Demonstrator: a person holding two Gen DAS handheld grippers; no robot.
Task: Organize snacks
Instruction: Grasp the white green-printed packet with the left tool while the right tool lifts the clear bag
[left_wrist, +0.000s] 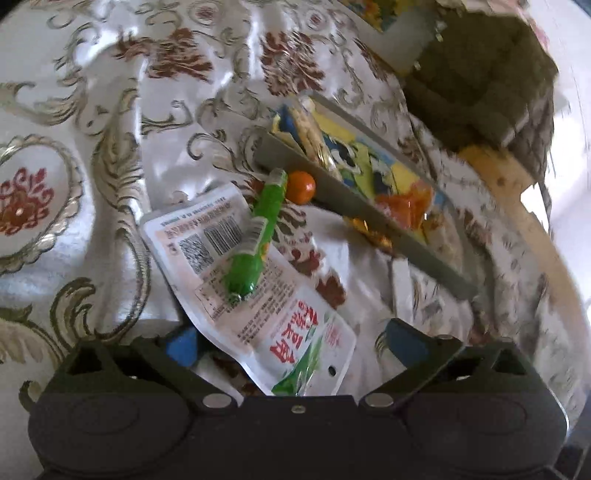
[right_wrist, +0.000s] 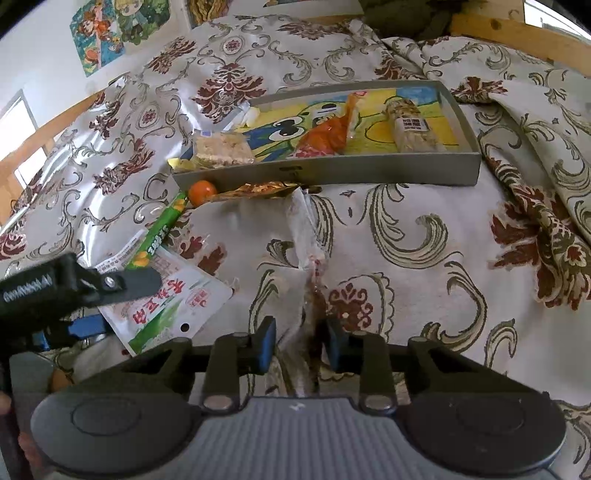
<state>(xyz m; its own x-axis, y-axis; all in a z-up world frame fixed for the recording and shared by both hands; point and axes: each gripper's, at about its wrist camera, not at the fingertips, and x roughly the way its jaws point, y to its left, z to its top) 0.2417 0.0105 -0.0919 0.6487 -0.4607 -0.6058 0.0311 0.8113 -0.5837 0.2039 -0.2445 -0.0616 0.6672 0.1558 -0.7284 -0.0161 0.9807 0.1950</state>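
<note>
A thin, crinkly clear wrapper (right_wrist: 308, 254) is straddled by the half-open right claw (right_wrist: 300, 345) on the bedspread (right_wrist: 424, 236) just before the grey tray (right_wrist: 332, 171). Light and slippery, it is best pinched mid-length. The white pouch (left_wrist: 255, 295) is framed by the wide, empty left claw (left_wrist: 291, 341).

The brocade cloth (right_wrist: 388, 236) under everything is woven, with a satiny sheen on its pale ground. The tray (right_wrist: 332, 173) has matt grey walls and a glossy printed floor. The white snack pouch (left_wrist: 236, 266) and green sausage stick (left_wrist: 258, 232) are shiny plastic film. The bed frame (left_wrist: 524, 206) is bare pale wood.
</note>
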